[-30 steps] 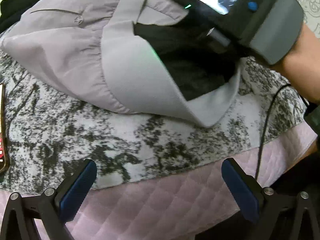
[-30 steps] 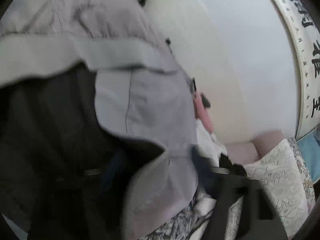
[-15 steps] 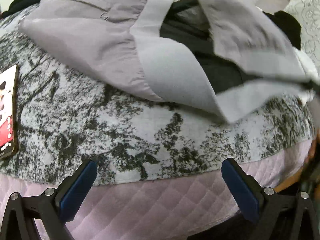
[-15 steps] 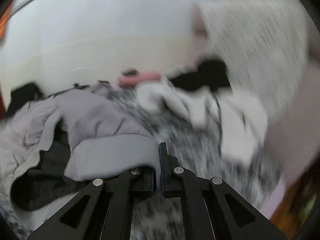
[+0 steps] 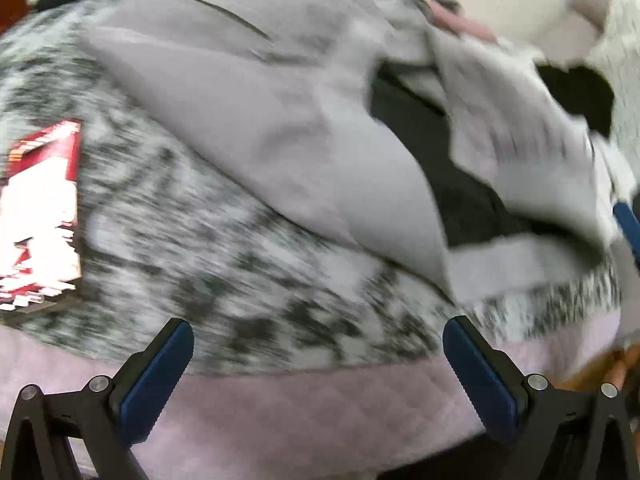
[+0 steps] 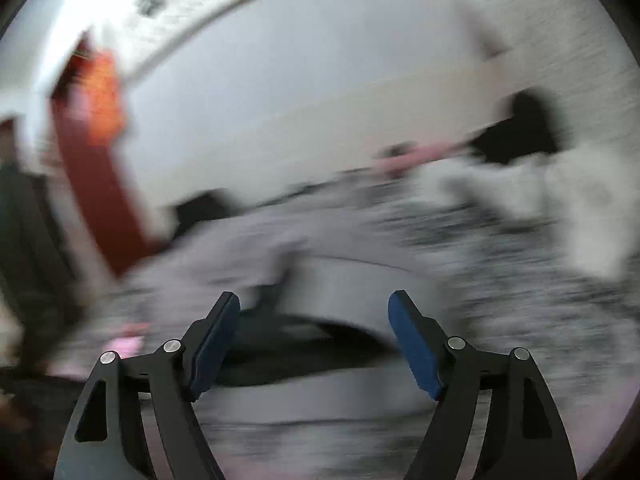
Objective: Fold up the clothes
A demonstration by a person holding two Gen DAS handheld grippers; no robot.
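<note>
A grey jacket with a black lining lies spread on a black-and-white patterned blanket. Its hem band lies near the blanket's front right edge. My left gripper is open and empty, low over the pink quilt edge in front of the jacket. My right gripper is open and empty just above the jacket's hem; one blue pad shows at the far right of the left wrist view. Both views are blurred by motion.
A phone with a red and white screen lies on the blanket at the left. A pink quilt borders the front edge. White and black clothes are piled at the back right. A red door frame stands at the left.
My right gripper has let go of the jacket's hem and opened. The hem now lies on the blanket. My left gripper has shifted, bringing the phone further into view.
</note>
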